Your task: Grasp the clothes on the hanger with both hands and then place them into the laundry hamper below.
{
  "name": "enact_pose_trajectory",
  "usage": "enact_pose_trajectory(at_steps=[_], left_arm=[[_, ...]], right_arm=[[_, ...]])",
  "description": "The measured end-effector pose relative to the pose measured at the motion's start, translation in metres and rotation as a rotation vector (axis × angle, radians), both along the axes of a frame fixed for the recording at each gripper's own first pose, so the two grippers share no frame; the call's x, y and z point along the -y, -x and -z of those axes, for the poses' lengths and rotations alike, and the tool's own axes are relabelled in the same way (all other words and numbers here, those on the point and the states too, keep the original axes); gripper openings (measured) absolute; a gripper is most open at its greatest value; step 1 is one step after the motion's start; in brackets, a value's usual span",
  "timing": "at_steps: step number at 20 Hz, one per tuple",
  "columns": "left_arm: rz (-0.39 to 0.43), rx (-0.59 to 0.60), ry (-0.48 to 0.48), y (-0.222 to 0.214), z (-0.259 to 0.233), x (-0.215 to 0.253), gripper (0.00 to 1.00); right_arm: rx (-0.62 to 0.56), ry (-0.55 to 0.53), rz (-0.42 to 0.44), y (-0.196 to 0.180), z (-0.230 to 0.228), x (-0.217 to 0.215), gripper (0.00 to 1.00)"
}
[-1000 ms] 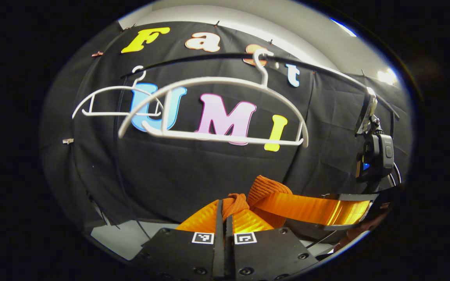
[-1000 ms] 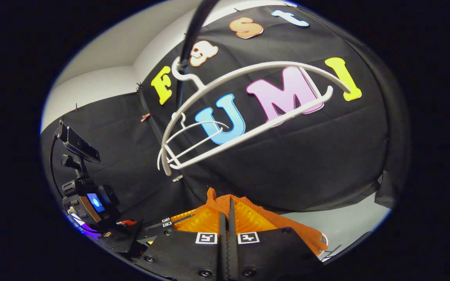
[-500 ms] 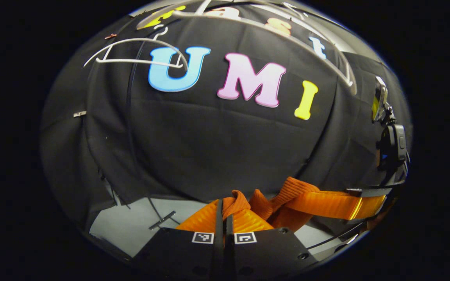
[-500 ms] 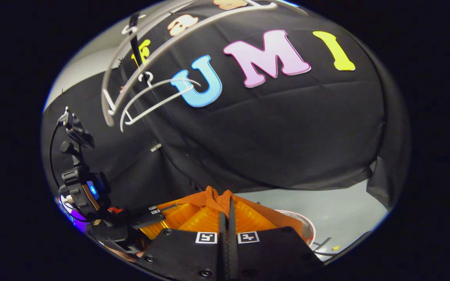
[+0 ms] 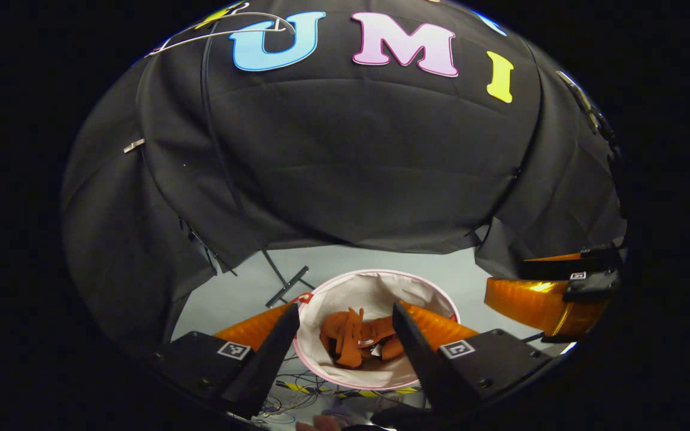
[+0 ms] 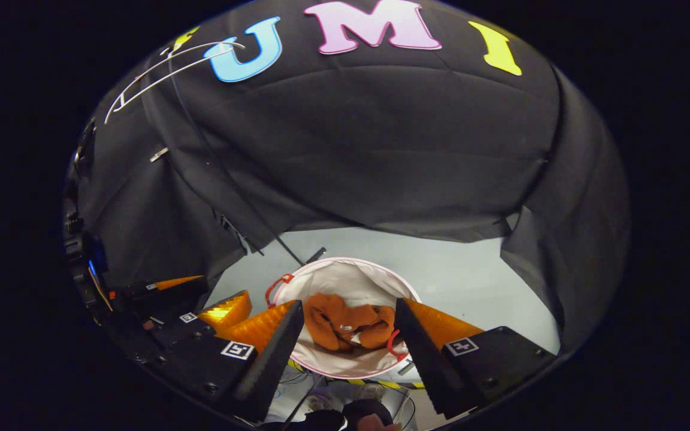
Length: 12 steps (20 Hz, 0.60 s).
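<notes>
The grey floor (image 5: 249, 287) spreads out under the black cloth wall, and on it stands the laundry hamper (image 5: 375, 287), a round white tub with a thin pink rim and red handles; in the right gripper view the hamper (image 6: 345, 275) sits in the middle with one red handle at its left edge and another at its near right edge. Inside it lie the clothes (image 5: 354, 335), a rust-orange knitted garment, crumpled into loose folds and lumps on the white bottom; in the right gripper view the clothes (image 6: 345, 323) form two bunched mounds side by side.

The left gripper (image 5: 345, 344) hangs above the hamper with its jaws spread wide and nothing between them. The right gripper (image 6: 348, 341) is likewise above the hamper, jaws wide apart and empty.

A white hanger (image 5: 225, 30) hangs high on the wall, bare; in the right gripper view the hanger (image 6: 159, 69) is at upper left.
</notes>
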<state>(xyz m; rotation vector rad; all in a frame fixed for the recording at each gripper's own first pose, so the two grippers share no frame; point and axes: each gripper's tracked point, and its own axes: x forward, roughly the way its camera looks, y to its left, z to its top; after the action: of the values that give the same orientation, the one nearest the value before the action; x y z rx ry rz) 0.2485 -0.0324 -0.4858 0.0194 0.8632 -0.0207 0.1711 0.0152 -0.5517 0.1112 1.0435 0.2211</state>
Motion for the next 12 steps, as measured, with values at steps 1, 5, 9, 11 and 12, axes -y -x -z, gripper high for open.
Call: enact_pose_trajectory(at_steps=[1, 5, 9, 11, 12], left_arm=[[0.004, 0.006, 0.000, 0.002, 0.003, 0.000, 0.98], [0.016, 0.051, 0.030, 0.014, -0.032, 0.004, 0.96], [0.027, 0.154, 0.059, 0.028, -0.087, 0.003, 0.96], [0.019, 0.214, 0.053, 0.036, -0.111, -0.005, 0.96], [0.022, 0.238, 0.068, 0.040, -0.124, -0.005, 0.97]], right_arm=[[0.006, -0.002, 0.014, 0.000, 0.001, 0.002, 0.99], [0.042, -0.025, 0.053, 0.005, -0.019, 0.006, 0.99], [0.183, 0.019, 0.031, 0.009, -0.071, 0.006, 0.99], [0.209, 0.001, 0.064, 0.016, -0.100, 0.002, 0.99], [0.224, -0.037, 0.095, 0.020, -0.117, -0.002, 0.99]])
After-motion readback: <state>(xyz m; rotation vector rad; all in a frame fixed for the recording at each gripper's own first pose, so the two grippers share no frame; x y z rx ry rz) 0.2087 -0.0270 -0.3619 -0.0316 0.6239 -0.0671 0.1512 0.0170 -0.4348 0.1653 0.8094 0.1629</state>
